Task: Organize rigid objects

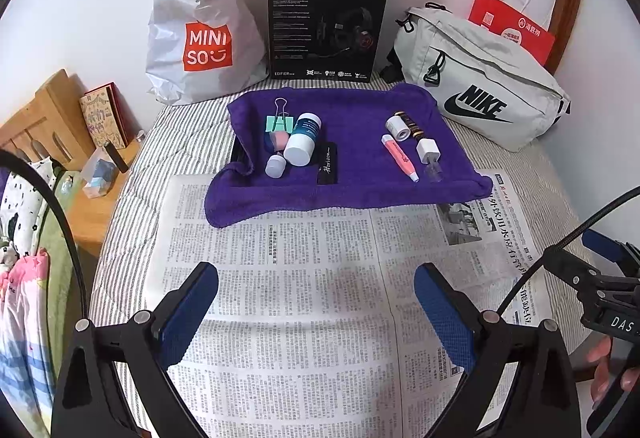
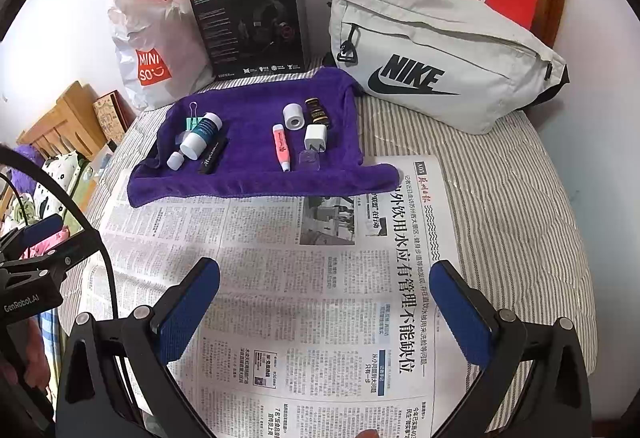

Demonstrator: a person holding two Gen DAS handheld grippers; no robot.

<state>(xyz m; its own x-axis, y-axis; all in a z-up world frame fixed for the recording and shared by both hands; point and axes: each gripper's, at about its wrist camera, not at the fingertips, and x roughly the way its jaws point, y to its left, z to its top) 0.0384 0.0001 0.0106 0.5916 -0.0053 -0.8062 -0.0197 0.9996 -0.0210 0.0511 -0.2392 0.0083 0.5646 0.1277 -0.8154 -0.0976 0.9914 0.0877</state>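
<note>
both tongs, left (image 1: 316, 302) and right (image 2: 324, 302), hang spread; we should reach ahead squarely for the pink highlighter (image 2: 282, 148).

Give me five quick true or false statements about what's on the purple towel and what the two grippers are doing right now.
1. The pink highlighter lies on the purple towel. True.
2. The left gripper is holding the blue-and-white bottle. False: its jaws are open and empty above the newspaper.
3. The Nike bag sits on the towel. False: it rests on the striped bedding beside it.
4. The right gripper is open. True.
5. The white charger plug is on the newspaper. False: it is on the towel.
</note>
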